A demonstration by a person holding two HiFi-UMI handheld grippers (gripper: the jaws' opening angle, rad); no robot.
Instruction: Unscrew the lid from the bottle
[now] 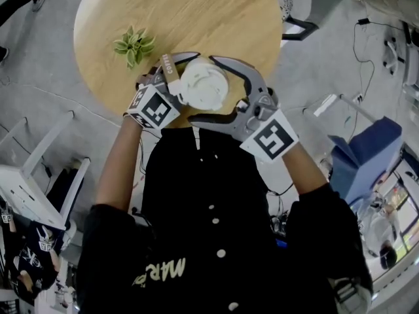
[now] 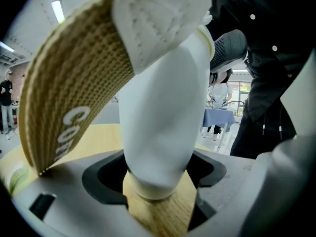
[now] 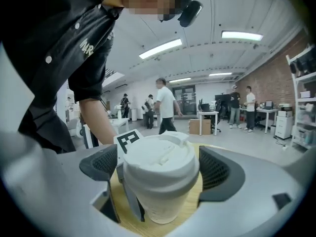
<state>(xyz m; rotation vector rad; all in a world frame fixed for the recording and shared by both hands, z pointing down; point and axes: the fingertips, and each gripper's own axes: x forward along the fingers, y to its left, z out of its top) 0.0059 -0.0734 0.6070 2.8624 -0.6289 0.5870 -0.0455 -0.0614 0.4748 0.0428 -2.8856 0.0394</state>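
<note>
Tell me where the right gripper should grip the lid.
Take the lid by its round side band, one of the fingers on each side, coming in level as the right gripper faces it; the raised, uneven top offers no hold.

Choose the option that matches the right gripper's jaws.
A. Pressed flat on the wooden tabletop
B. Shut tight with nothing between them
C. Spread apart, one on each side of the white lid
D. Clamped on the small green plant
C: in the right gripper view, the right gripper has its pads standing apart on either side of the white lid, with a gap showing at each side.
</note>
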